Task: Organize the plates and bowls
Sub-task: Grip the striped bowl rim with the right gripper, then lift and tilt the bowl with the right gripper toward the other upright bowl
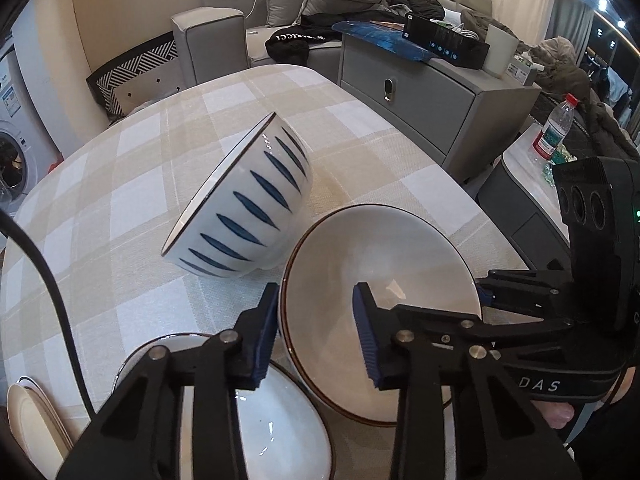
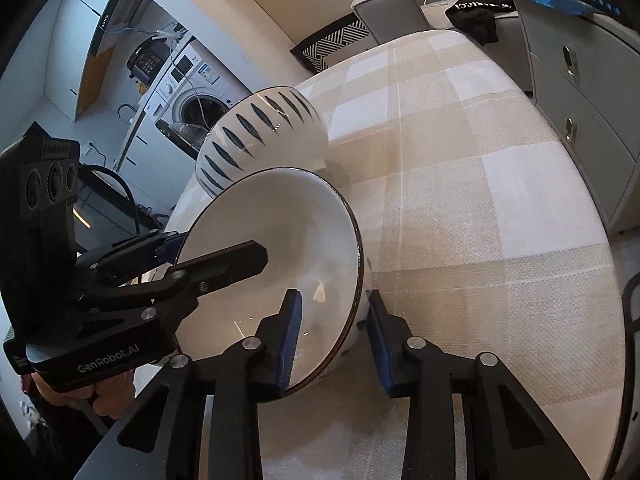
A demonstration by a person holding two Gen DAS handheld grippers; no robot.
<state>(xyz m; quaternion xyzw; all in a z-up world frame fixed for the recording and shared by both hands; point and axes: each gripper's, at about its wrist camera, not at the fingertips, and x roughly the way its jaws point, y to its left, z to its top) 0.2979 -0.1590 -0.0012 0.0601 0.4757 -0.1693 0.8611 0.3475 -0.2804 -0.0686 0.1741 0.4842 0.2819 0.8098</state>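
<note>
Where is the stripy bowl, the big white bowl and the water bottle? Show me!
stripy bowl (image 1: 256, 208): left wrist view, on its blue-striped outer wall.
big white bowl (image 1: 372, 264): left wrist view, on its bare inner wall.
water bottle (image 1: 554, 130): left wrist view, on its label, below the red cap.

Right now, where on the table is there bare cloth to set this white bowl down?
Bare checked tablecloth runs from the white bowl toward the grey cabinet, and beyond the striped bowl toward the sofa. Crowded near you: a second white bowl and a plate stack sit beneath the left gripper.
</note>
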